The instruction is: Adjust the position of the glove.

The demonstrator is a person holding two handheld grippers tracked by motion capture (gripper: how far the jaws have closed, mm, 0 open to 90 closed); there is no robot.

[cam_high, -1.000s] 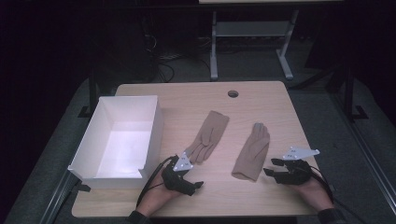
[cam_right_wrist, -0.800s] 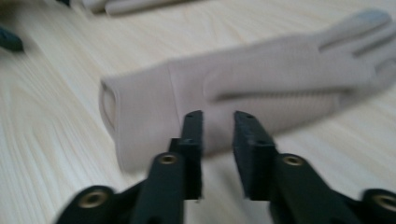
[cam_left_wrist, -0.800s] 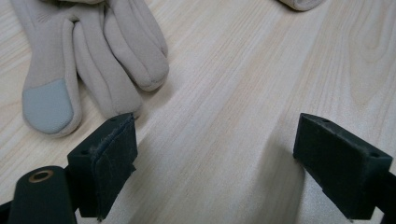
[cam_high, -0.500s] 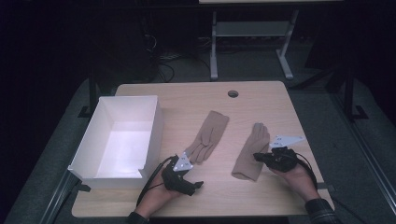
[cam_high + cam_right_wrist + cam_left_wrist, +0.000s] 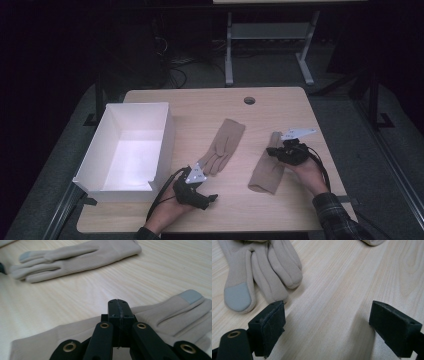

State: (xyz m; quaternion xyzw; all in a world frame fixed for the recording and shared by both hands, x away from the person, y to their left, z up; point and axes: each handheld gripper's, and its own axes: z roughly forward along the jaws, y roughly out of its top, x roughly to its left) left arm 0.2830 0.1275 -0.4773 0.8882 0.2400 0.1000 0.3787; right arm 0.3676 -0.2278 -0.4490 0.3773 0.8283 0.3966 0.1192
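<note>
Sitting empty beside gloves (image 5: 227, 146): white box (image 5: 160, 131)

Around the left glove (image 5: 223, 146) the counter (image 5: 210, 105) lies bare toward its far edge — open passage there. Just left of that glove stands the white box (image 5: 131, 145), its tall walls barring a low sweep. To its right, a bare strip, then the right glove (image 5: 267, 167) with the right claw (image 5: 272, 151) above it. The left claw (image 5: 200, 192) sits at the fingertips.
</note>
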